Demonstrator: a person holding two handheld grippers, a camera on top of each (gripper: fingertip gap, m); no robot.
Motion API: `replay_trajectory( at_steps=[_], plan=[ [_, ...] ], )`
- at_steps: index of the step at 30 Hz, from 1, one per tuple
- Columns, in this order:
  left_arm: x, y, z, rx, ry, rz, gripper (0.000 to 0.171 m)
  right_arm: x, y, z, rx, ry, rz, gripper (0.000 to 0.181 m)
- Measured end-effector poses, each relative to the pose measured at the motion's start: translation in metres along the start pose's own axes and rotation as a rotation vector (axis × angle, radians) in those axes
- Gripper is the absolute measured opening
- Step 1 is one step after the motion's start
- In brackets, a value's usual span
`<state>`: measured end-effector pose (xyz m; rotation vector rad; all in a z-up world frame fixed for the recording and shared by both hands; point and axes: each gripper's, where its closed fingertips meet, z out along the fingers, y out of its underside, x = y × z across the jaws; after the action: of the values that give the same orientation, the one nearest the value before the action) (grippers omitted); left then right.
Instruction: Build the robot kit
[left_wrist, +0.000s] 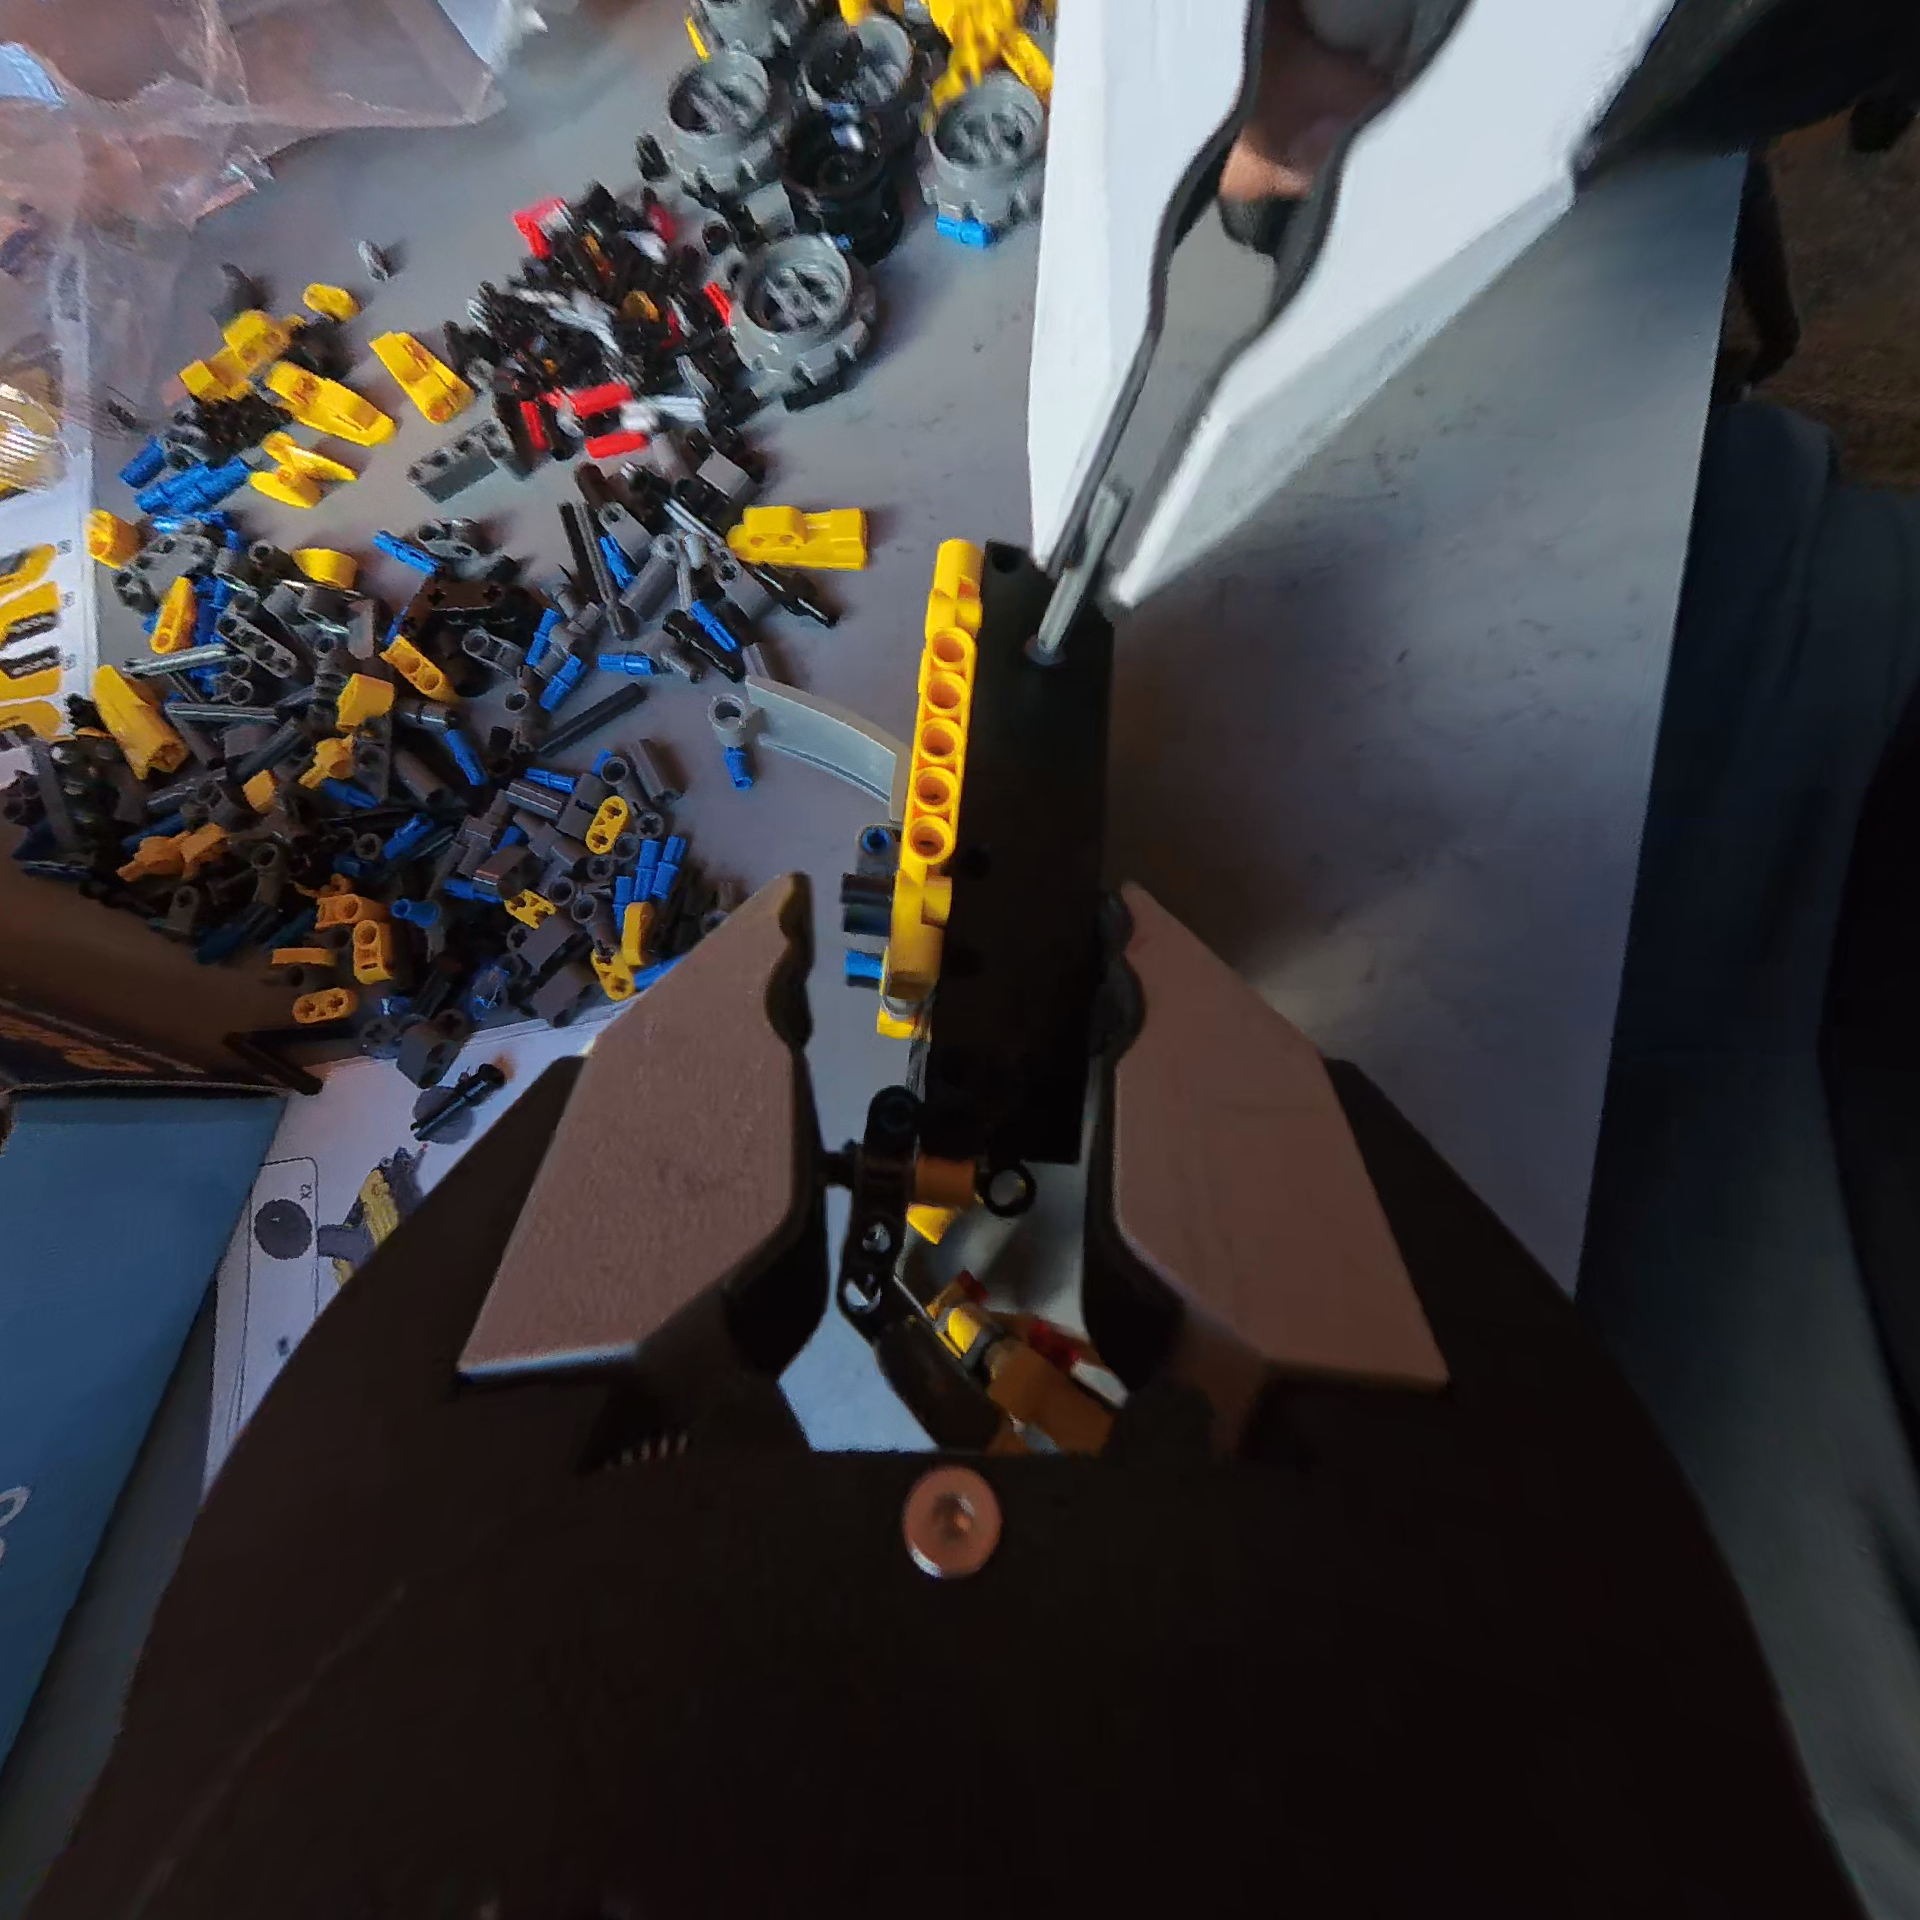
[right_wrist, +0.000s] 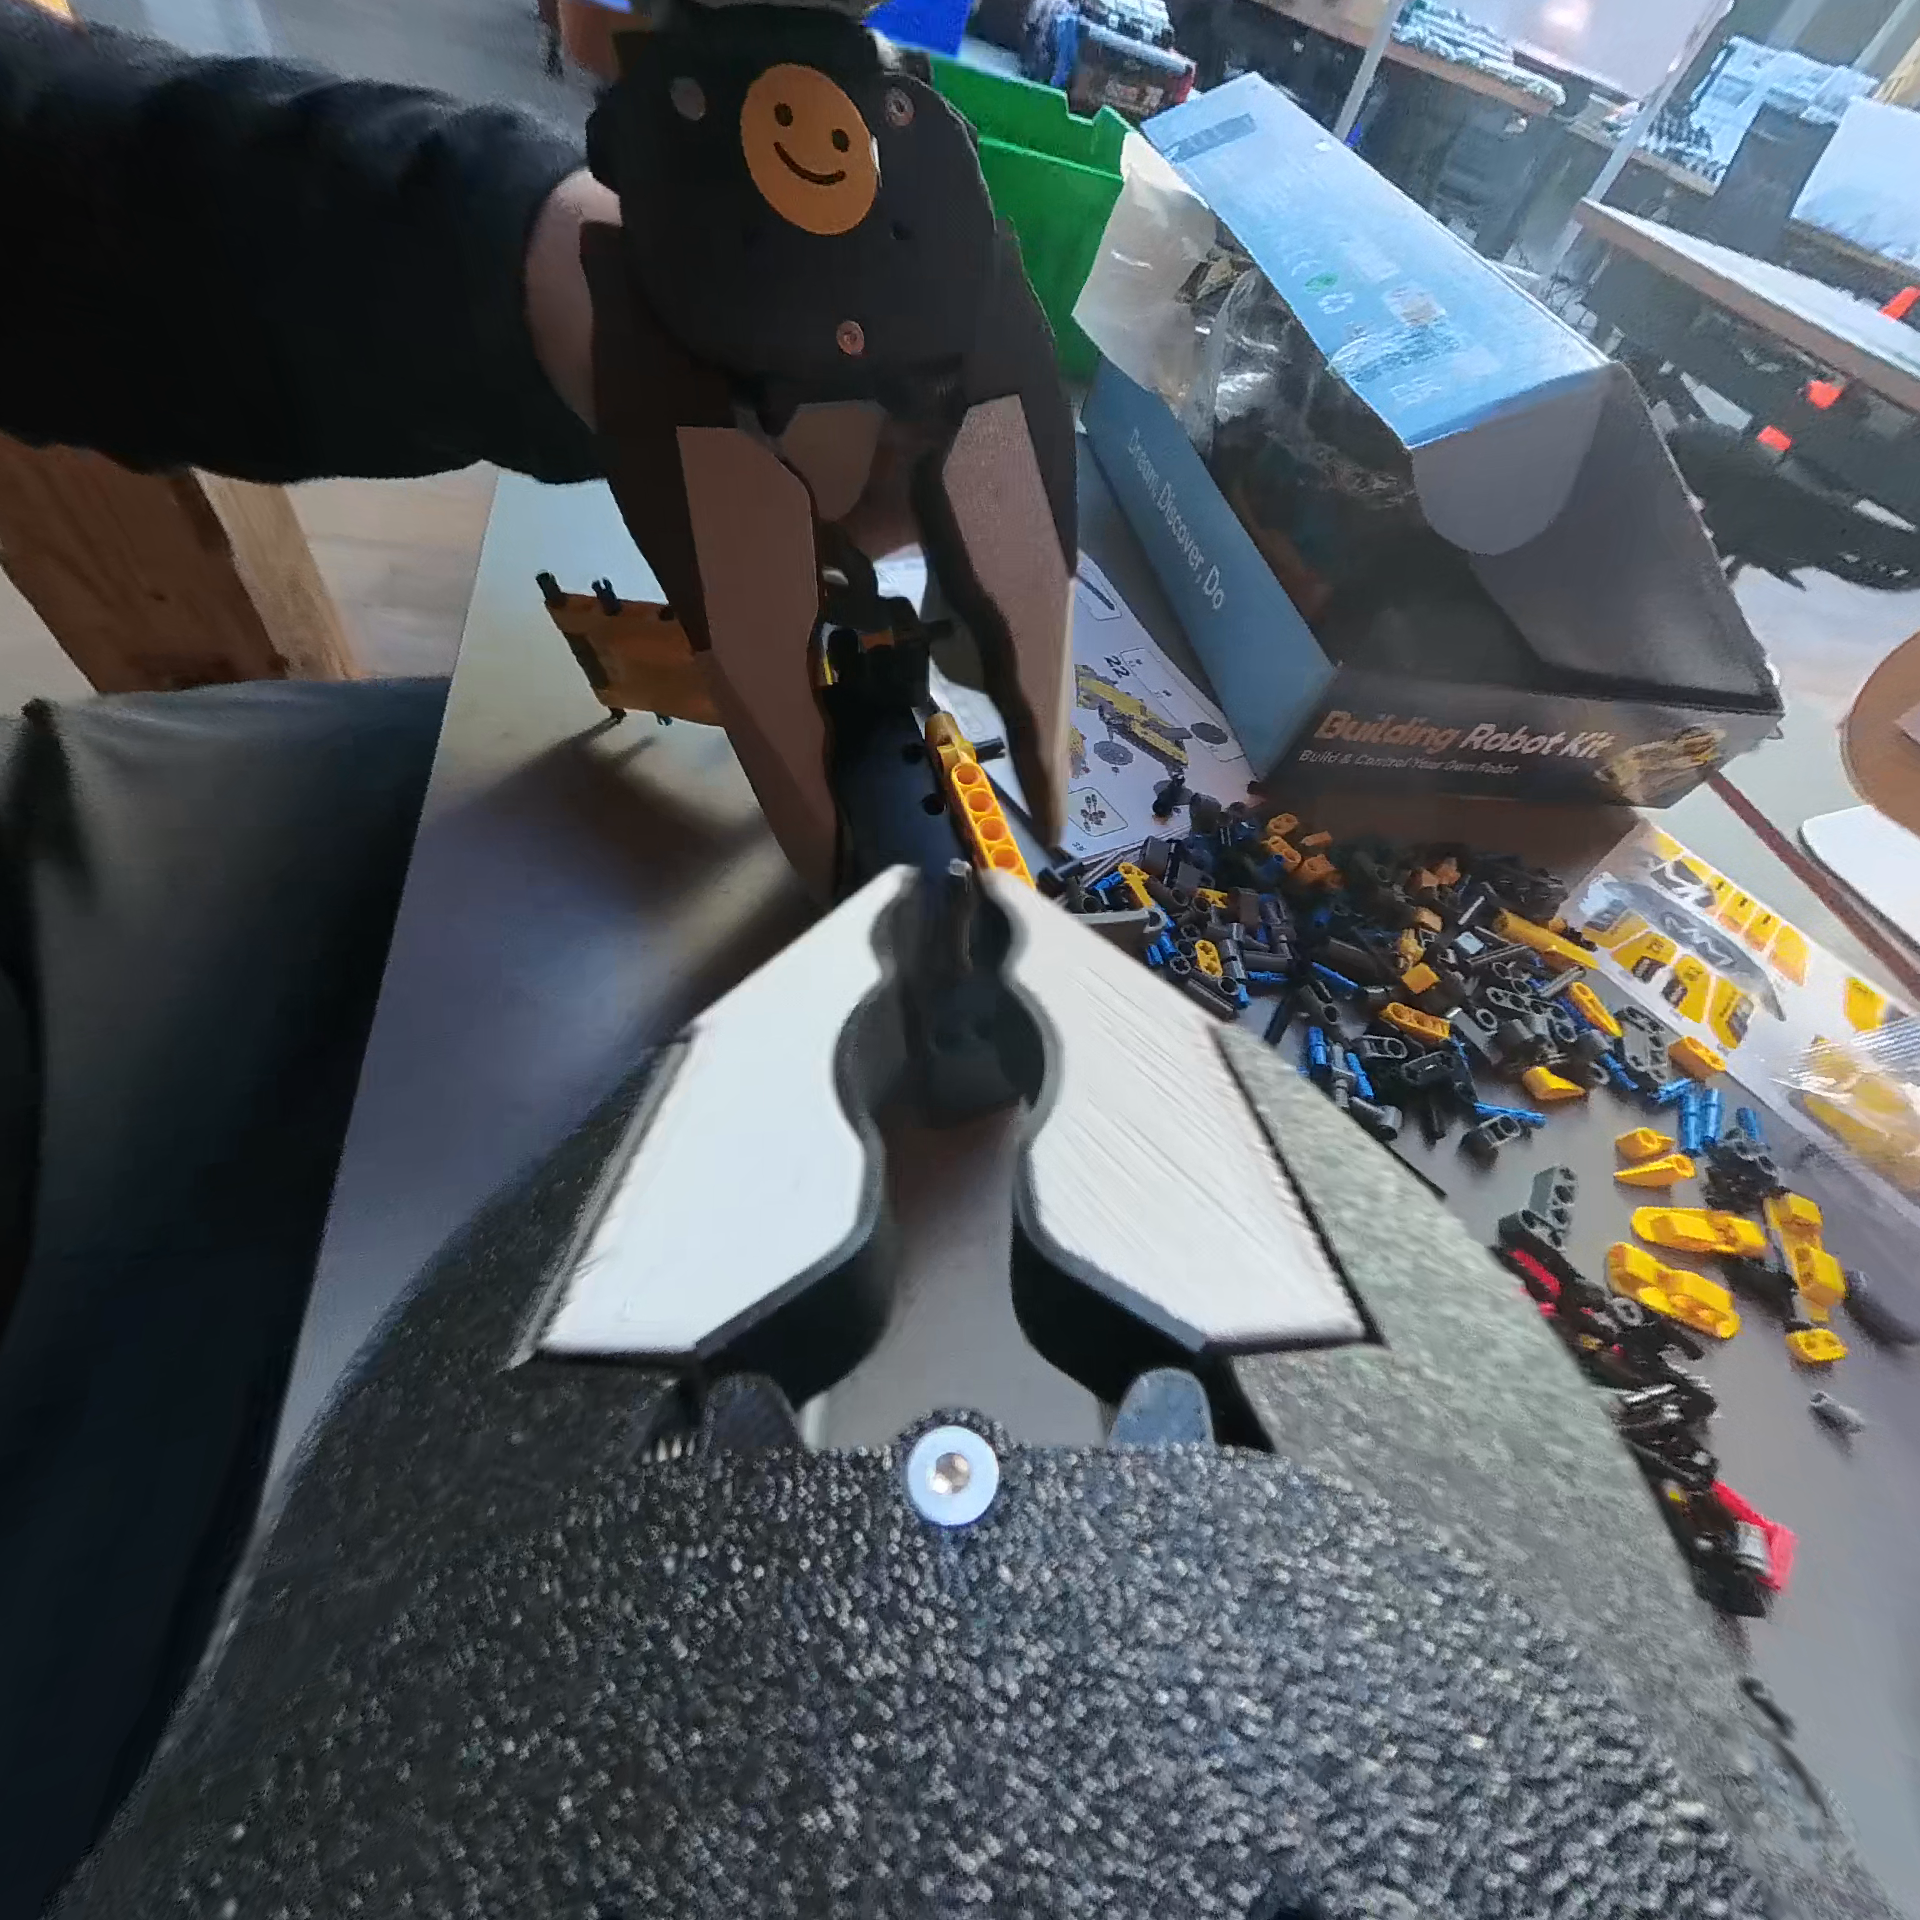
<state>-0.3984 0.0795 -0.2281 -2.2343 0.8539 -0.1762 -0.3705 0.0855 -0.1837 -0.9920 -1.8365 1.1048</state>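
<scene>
Two claws at a part-built brick model on the grey table.

My left claw grasps the black-and-yellow assembly; my right claw pinches a grey axle entering its hole. Loose pieces remain unsorted beside it.

My right gripper has a rough, pebbled black plastic body and white fingers finely ridged like printed plastic, with a shiny metal screw at the base. My left gripper is matt black with dull brown pads. The grey axle pin gleams. The black panel looks matt plastic, the yellow beam glossy. The tabletop is smooth, satin grey. The kit box is printed cardboard, the instruction sheet paper, and the bag crinkled clear film.
</scene>
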Motion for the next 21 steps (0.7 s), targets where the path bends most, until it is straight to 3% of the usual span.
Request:
replay_trajectory(
  at_steps=[1, 2, 6, 9, 11, 17, 21],
  plan=[
    [-0.002, -0.005, -0.003, 0.034, -0.006, -0.022, 0.058, 0.0, -0.001, -0.001, 0.015, -0.013, 0.034, 0.028],
    [-0.004, -0.011, -0.008, 0.067, 0.0, -0.046, 0.063, -0.001, -0.003, -0.003, 0.034, -0.027, 0.067, 0.032],
    [-0.022, -0.026, -0.055, 0.206, -0.03, -0.12, 0.062, 0.011, -0.016, -0.022, 0.134, 0.02, 0.146, 0.035],
    [-0.034, -0.014, -0.097, 0.238, -0.125, -0.149, 0.055, 0.018, -0.023, -0.045, 0.192, 0.06, 0.178, 0.034],
    [-0.031, 0.012, -0.109, 0.179, -0.16, -0.158, 0.051, 0.023, -0.023, -0.06, 0.213, 0.108, 0.194, 0.032],
    [-0.005, 0.091, -0.086, -0.018, -0.09, -0.15, 0.036, 0.029, -0.016, -0.089, 0.303, 0.16, 0.324, 0.03],
    [-0.005, 0.092, -0.078, 0.052, -0.067, -0.097, 0.024, 0.023, -0.016, -0.09, 0.333, 0.137, 0.372, 0.031]
  ],
)
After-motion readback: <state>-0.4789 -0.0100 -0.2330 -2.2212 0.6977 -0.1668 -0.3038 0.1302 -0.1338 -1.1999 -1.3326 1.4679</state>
